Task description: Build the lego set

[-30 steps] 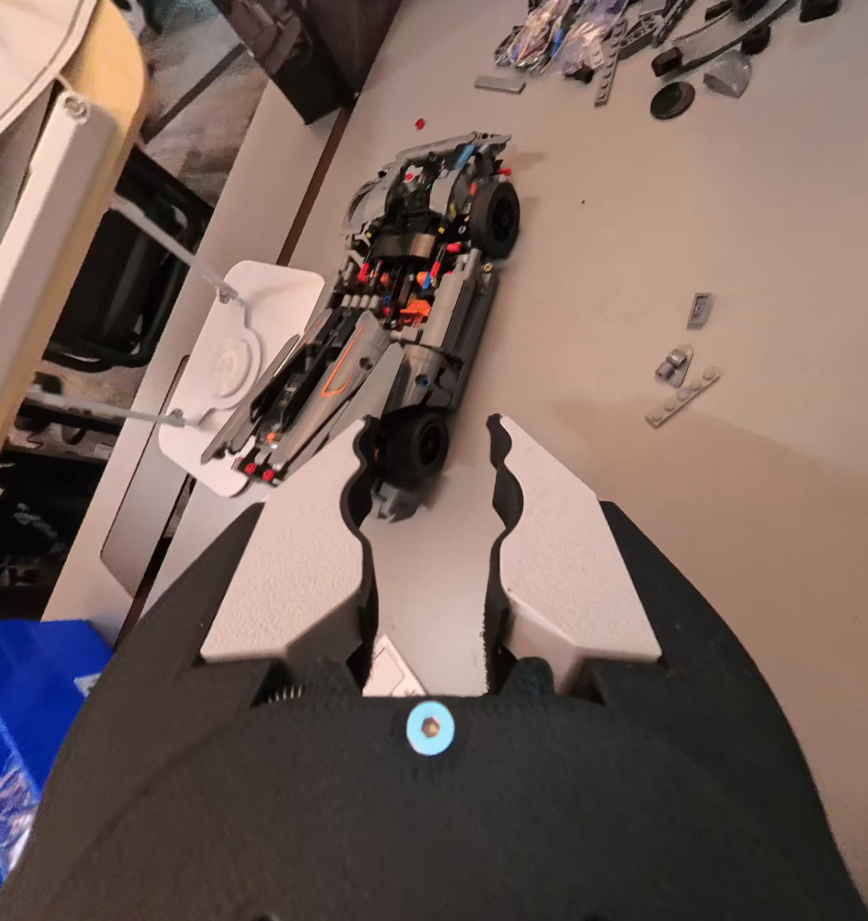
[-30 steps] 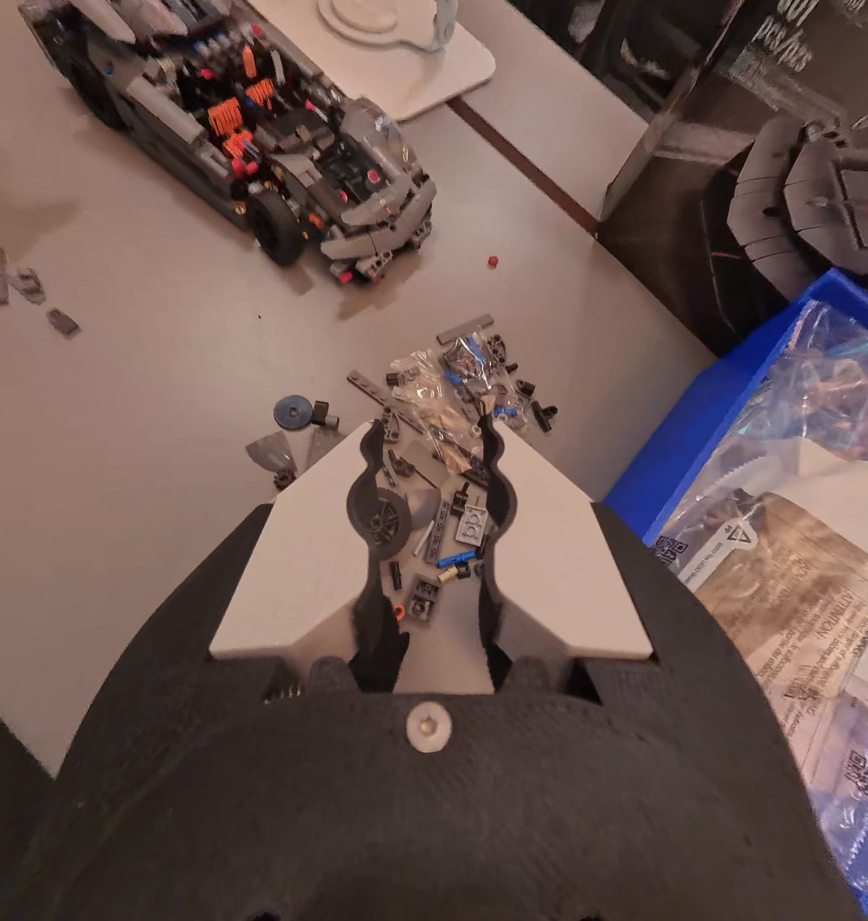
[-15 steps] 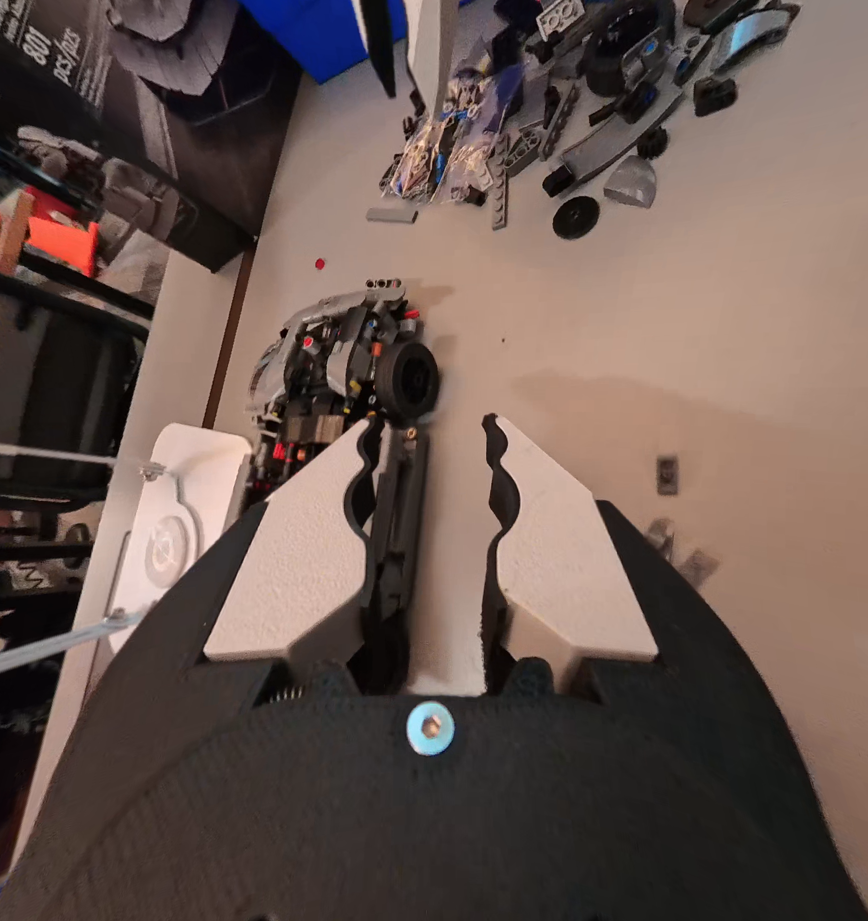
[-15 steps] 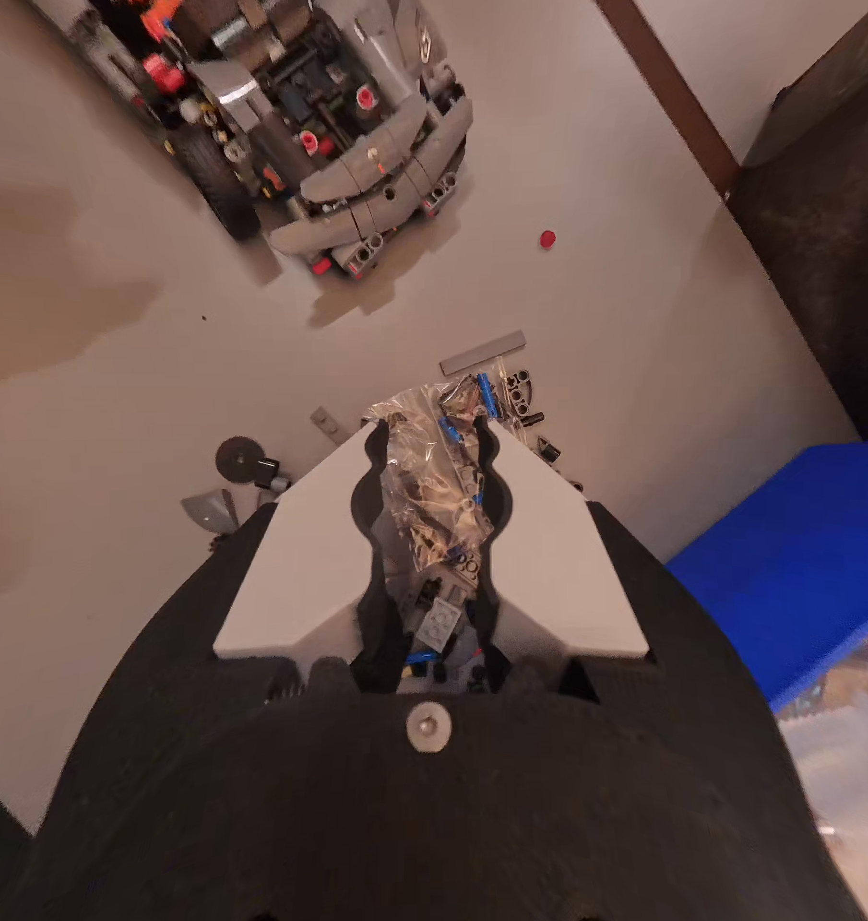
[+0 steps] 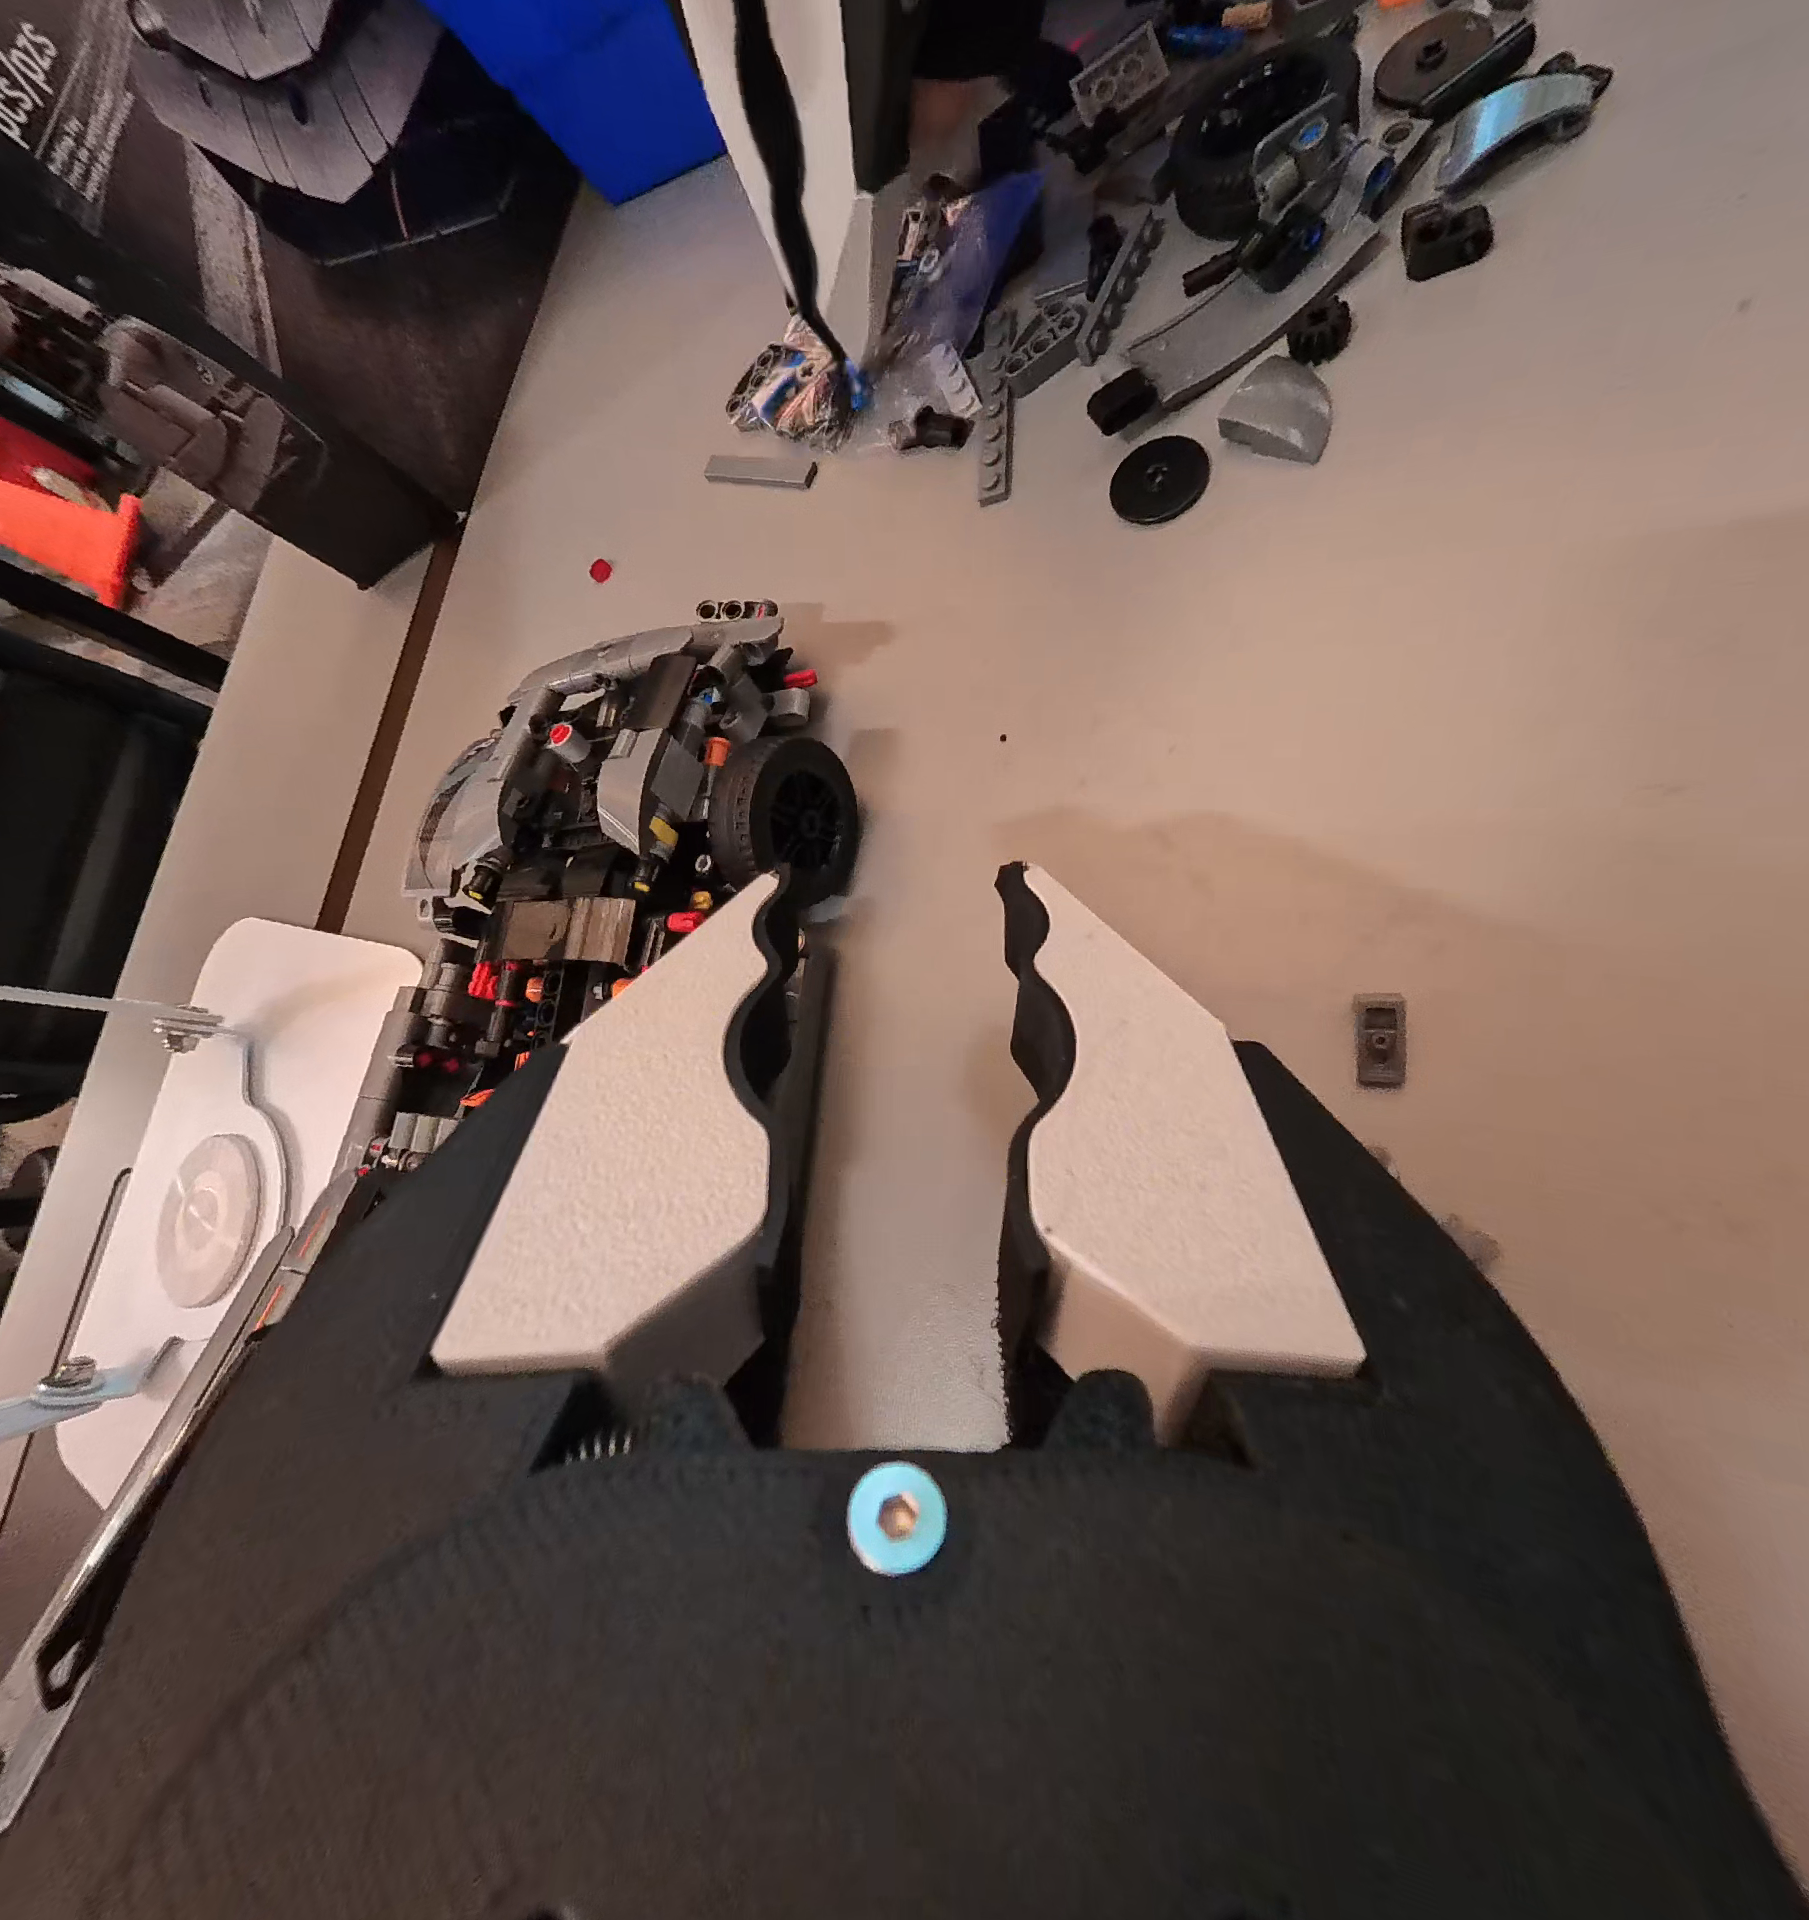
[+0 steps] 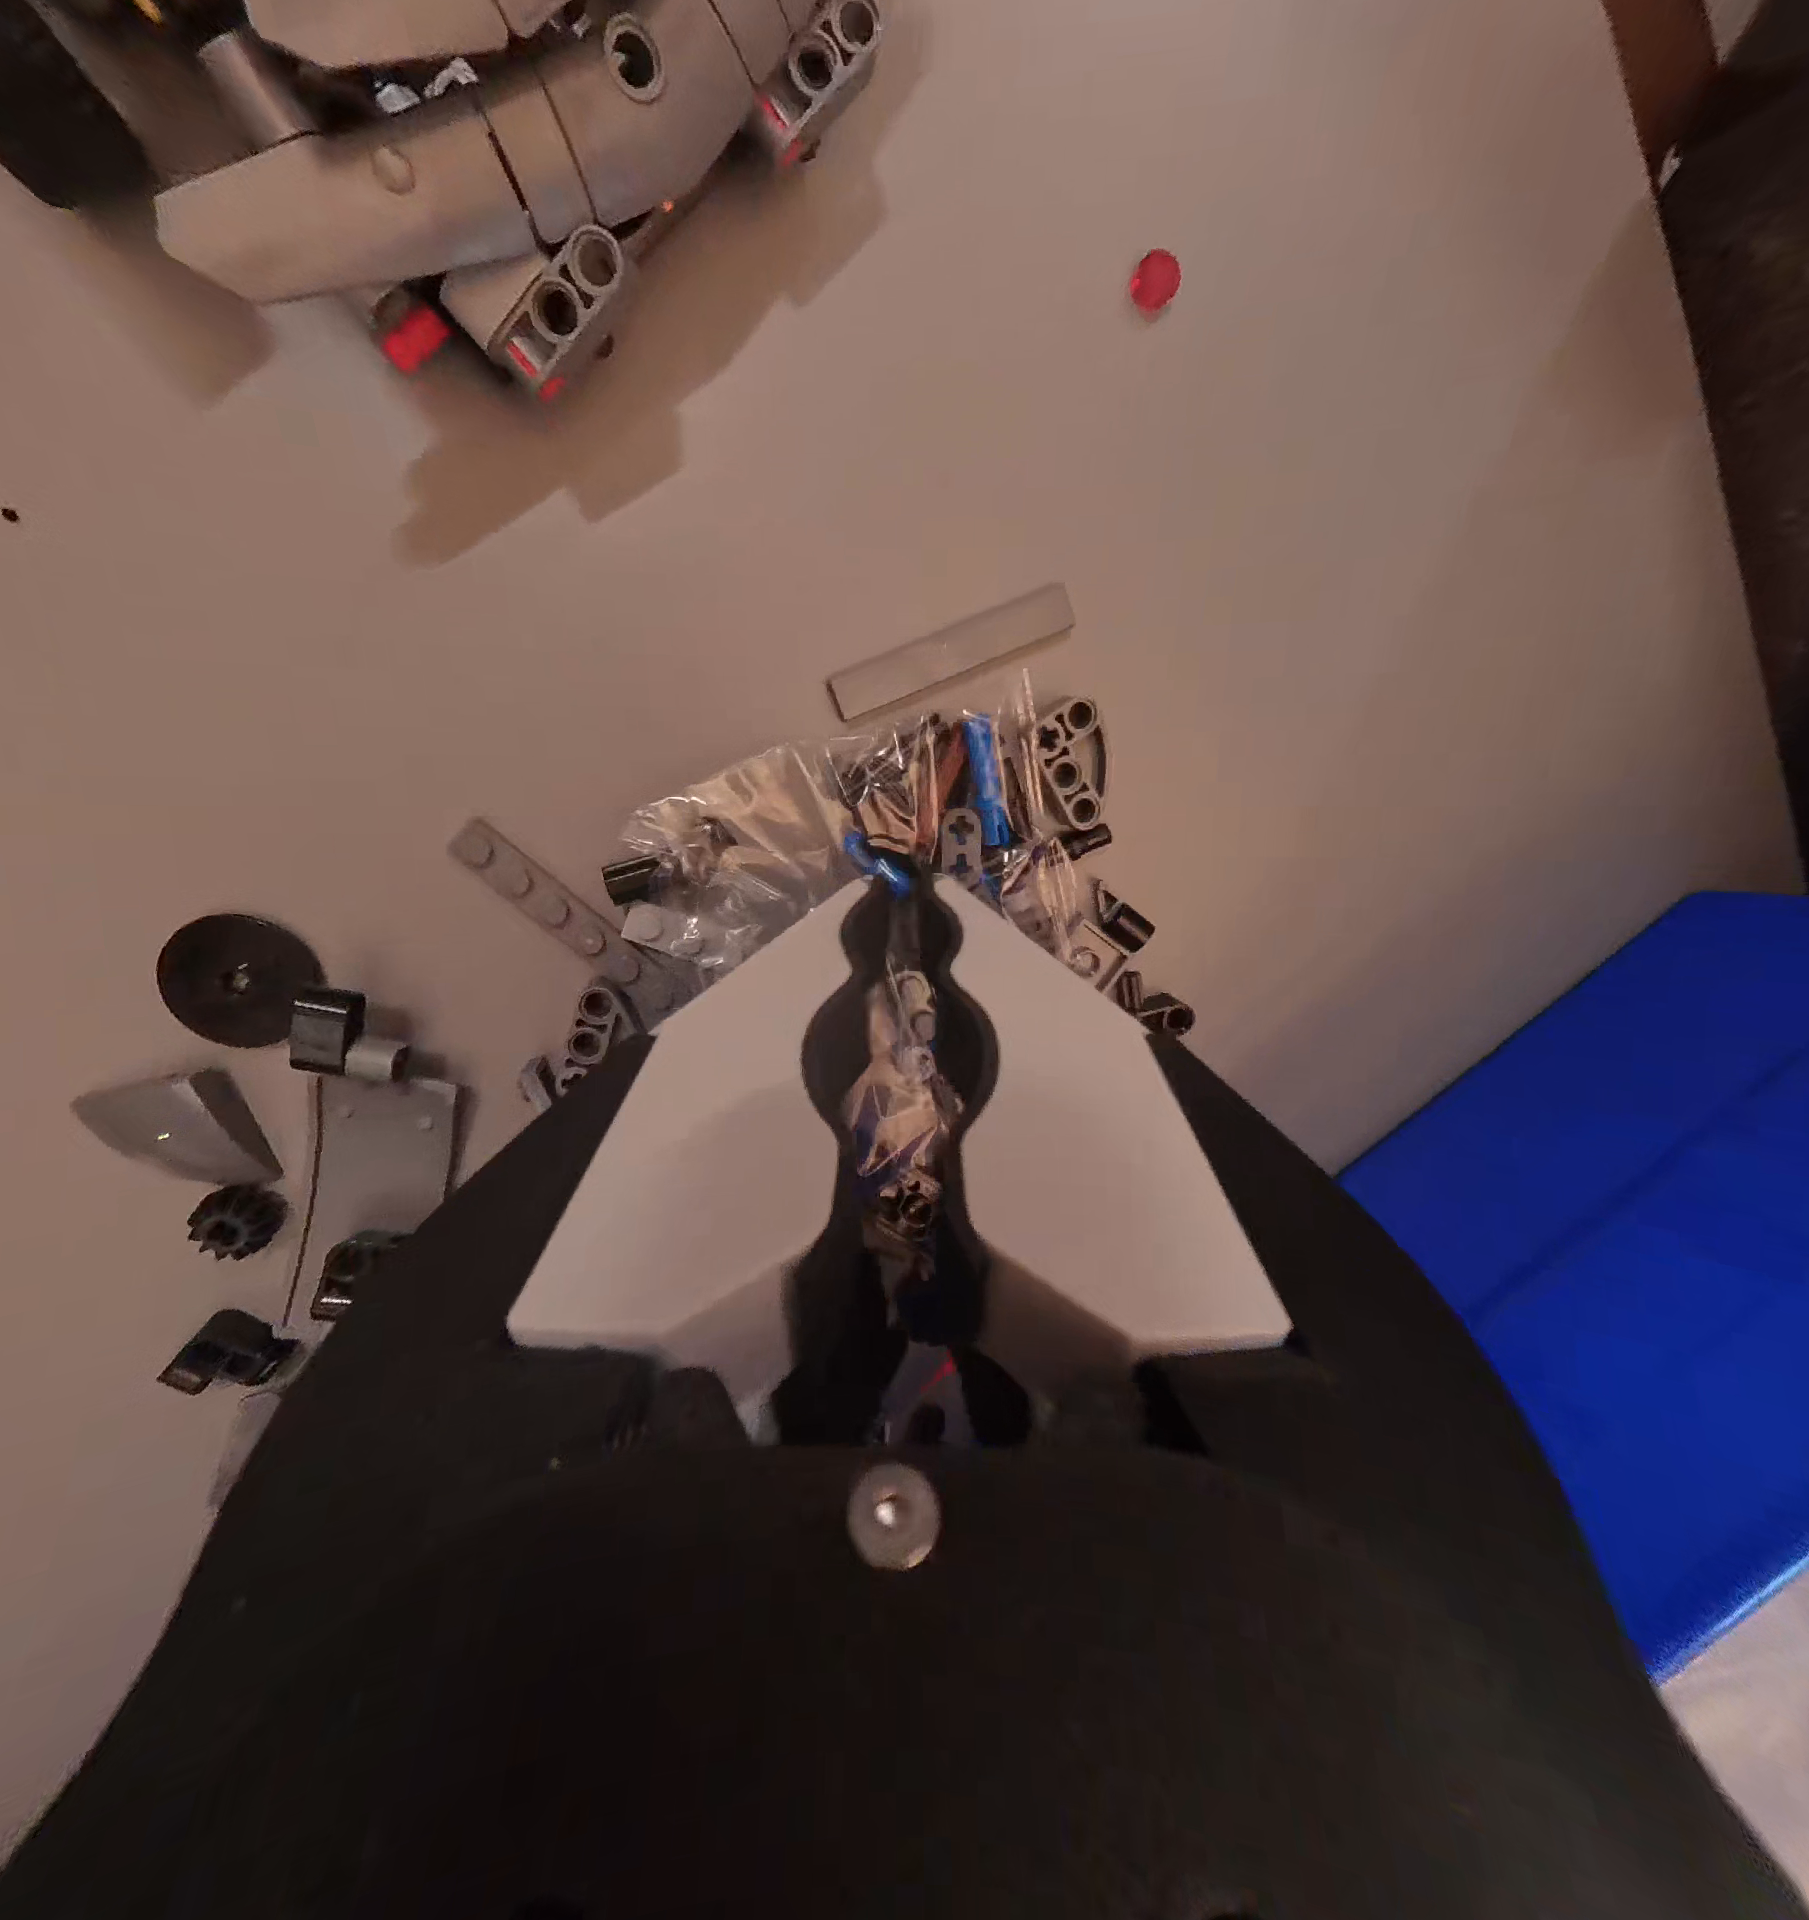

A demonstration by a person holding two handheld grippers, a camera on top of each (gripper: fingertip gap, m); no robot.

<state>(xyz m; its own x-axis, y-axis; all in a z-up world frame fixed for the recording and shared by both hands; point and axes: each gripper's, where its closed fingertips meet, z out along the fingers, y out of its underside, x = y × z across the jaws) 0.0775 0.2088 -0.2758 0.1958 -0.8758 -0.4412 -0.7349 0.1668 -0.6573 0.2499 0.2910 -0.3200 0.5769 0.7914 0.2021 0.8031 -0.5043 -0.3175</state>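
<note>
Beige table (image 5: 1399, 727), grey lego car (image 5: 609, 790), loose pieces (image 5: 1243, 312), parts bag (image 6: 765, 842)

White printed lettering is seen on the dark box (image 5: 100, 156) standing at the table's far left edge in the left wrist view. No other writing is legible in either view.
</note>
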